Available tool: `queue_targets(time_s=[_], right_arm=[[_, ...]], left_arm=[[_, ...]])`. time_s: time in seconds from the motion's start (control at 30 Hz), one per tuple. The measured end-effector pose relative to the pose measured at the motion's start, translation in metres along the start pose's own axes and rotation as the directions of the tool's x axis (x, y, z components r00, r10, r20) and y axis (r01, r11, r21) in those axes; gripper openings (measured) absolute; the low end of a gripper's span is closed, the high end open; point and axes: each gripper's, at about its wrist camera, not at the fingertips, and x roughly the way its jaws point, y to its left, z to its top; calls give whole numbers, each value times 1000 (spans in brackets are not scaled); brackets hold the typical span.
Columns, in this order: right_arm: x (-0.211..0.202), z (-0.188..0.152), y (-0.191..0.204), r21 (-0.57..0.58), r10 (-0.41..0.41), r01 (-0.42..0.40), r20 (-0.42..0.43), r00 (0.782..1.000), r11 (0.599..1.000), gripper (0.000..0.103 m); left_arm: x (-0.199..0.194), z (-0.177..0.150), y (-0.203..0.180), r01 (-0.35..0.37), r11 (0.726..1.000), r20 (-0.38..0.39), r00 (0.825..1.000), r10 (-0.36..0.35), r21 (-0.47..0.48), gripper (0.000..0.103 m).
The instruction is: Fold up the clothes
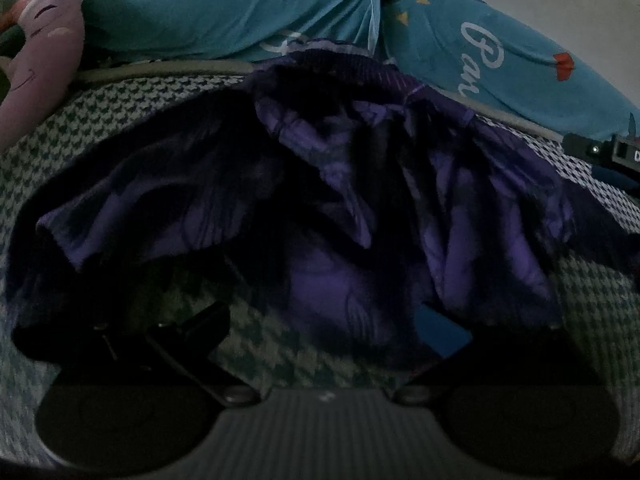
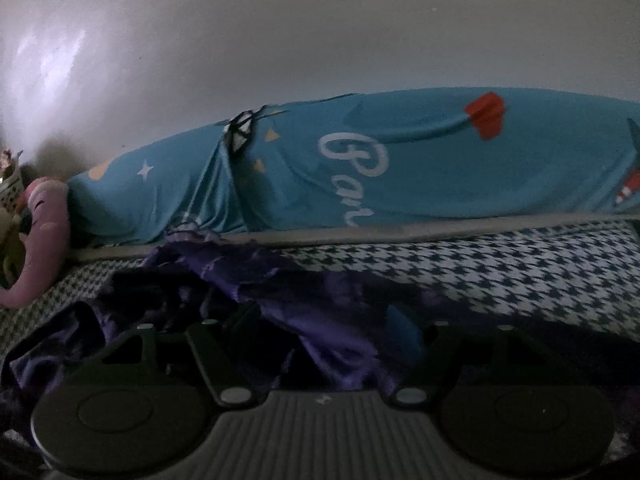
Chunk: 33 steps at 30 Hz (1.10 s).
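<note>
A dark purple patterned garment (image 1: pixel 360 200) lies crumpled on the houndstooth bed cover (image 1: pixel 120 112). My left gripper (image 1: pixel 324 316) hangs over its near hem, fingers wide apart and open, with the hem and bare cover between them. The right gripper's black body (image 1: pixel 608 152) shows at the right edge of the left wrist view. In the right wrist view my right gripper (image 2: pixel 308 326) sits low on the same garment (image 2: pixel 320 300). Its jaws are apart, and a fold of purple cloth runs between them without being pinched. The blue pad (image 2: pixel 408 332) shows on the right finger.
A teal blanket (image 2: pixel 400 168) with white script and stars is bunched along the back of the bed against a white wall (image 2: pixel 320 40). A pink plush toy (image 2: pixel 44 240) lies at the left end. Bare houndstooth cover (image 2: pixel 500 272) stretches to the right of the garment.
</note>
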Motion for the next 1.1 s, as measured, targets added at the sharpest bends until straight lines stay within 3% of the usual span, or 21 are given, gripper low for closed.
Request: queue_targets(time_s=[0.6, 1.1], right_arm=[[60, 25, 16, -7, 90, -90, -11, 996, 996, 67], [123, 33, 26, -57, 99, -103, -70, 993, 993, 67]], left_arm=[[40, 53, 10, -56, 998, -8, 998, 56, -38, 103], [59, 60, 26, -49, 995, -69, 997, 43, -88, 103]])
